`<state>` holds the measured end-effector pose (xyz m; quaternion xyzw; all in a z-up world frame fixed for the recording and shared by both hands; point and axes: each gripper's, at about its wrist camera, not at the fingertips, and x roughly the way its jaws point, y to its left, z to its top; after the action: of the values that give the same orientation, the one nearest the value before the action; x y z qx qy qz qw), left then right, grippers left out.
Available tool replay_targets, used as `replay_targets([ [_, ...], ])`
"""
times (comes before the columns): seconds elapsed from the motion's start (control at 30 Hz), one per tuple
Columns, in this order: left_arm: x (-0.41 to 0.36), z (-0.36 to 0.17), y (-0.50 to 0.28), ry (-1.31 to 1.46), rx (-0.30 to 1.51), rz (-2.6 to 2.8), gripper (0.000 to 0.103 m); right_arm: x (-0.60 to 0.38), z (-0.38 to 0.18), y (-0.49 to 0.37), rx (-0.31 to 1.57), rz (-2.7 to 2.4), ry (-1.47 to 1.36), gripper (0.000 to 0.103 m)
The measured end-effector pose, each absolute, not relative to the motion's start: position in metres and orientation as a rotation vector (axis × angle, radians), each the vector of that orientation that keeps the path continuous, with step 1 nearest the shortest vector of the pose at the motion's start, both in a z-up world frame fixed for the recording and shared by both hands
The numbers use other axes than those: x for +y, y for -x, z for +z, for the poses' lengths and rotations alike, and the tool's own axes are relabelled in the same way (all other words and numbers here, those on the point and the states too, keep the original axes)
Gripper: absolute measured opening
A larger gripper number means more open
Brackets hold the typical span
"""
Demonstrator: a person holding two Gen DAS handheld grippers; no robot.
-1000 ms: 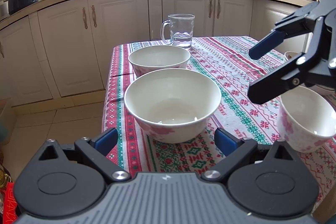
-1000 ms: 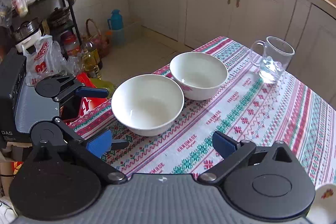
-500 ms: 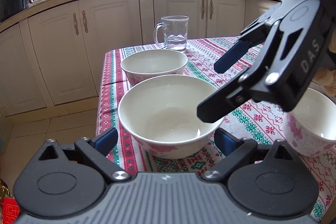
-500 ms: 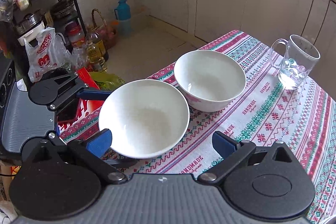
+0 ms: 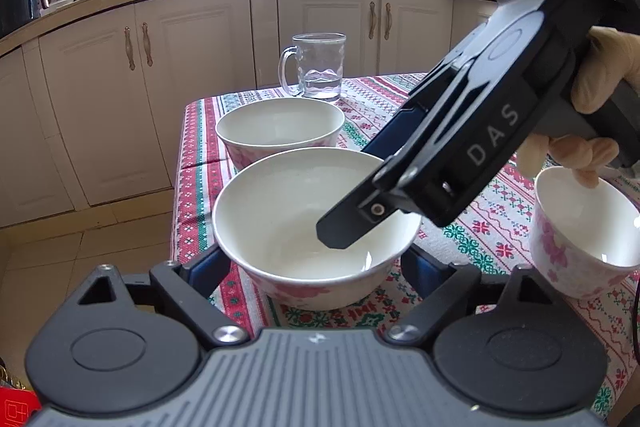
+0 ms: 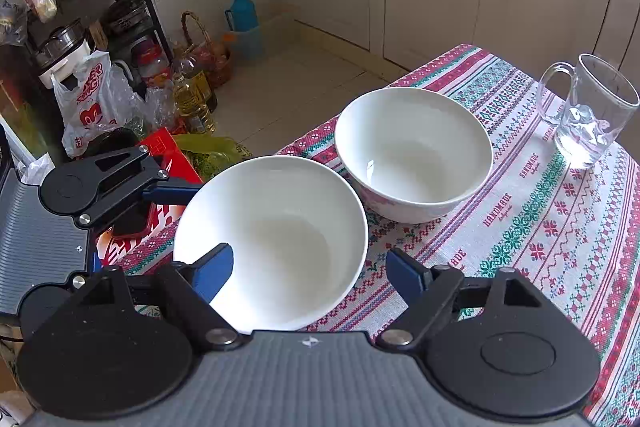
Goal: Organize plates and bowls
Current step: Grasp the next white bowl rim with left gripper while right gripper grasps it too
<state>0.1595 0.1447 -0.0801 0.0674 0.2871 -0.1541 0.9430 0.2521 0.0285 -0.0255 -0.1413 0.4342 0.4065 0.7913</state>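
Two white bowls with pink flowers stand on the patterned tablecloth. The near bowl [image 5: 296, 227] [image 6: 280, 227] sits between the fingers of my open left gripper [image 5: 316, 267], near the table edge. The far bowl [image 5: 280, 131] [image 6: 412, 151] stands just behind it. My right gripper [image 6: 308, 267] is open and straddles the near bowl's rim: one finger [image 6: 216, 265] is inside the bowl, the other [image 6: 404, 273] outside. In the left wrist view the right gripper's finger [image 5: 352, 227] hangs over the near bowl's right rim. A smaller white cup-shaped bowl [image 5: 580, 227] stands to the right.
A glass mug [image 5: 316, 67] [image 6: 584, 111] with a little water stands behind the bowls. The table edge [image 6: 304, 143] drops to a tiled floor with bags, oil bottles [image 6: 192, 95] and a shelf rack. White kitchen cabinets [image 5: 160, 87] lie beyond.
My right gripper has come down and forward from above the table to straddle the near bowl's rim. My left gripper has closed in on that bowl. The bowls have not moved.
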Motion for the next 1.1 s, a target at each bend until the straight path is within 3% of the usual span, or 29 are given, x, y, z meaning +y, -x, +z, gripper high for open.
replay_targets([
  [0.47, 0.145, -0.079, -0.162, -0.141, 0.592, -0.321, 0.091, 0.037, -0.027, -0.26, 0.931, 0.917, 0.281, 0.075],
  [1.1, 0.127, -0.055, -0.144, -0.214, 0.596, -0.353, 0.091, 0.013, -0.006, -0.239, 0.905, 0.934, 0.232, 0.076],
])
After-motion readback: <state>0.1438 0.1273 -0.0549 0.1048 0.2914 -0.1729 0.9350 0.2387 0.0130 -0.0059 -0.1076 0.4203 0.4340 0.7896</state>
